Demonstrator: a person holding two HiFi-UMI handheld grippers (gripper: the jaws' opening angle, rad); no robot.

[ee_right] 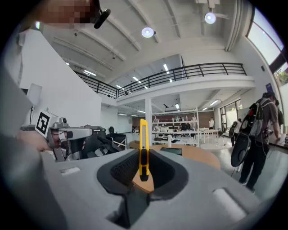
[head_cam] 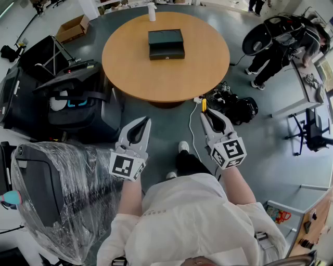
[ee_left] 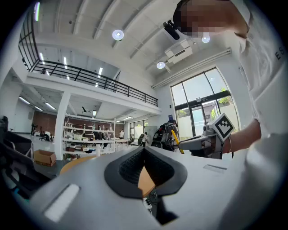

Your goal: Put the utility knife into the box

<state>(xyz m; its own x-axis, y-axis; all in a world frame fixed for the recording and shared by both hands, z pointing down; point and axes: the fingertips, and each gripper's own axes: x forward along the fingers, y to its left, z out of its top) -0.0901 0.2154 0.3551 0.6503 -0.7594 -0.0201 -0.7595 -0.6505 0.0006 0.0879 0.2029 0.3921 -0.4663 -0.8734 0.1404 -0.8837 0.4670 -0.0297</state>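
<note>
A yellow utility knife (head_cam: 204, 105) stands upright in my right gripper (head_cam: 204, 112), whose jaws are shut on its lower part. In the right gripper view the utility knife (ee_right: 143, 139) rises from between the pads, its tip pointing up. My left gripper (head_cam: 148, 120) is shut with nothing in it; its tips (ee_left: 144, 148) meet. The dark box (head_cam: 166, 43) lies on the far side of the round wooden table (head_cam: 130, 62), well ahead of both grippers. Both grippers hang over the floor, short of the table's near edge. The box (ee_right: 171, 151) also shows beyond the knife.
A white bottle (head_cam: 151, 11) stands at the table's far edge. Black cases (head_cam: 78, 101) and a plastic-wrapped chair (head_cam: 57, 192) are on my left. Dark bags (head_cam: 237, 108) and a white cable (head_cam: 191, 130) lie on the floor by the table. People (head_cam: 281, 49) stand at the right.
</note>
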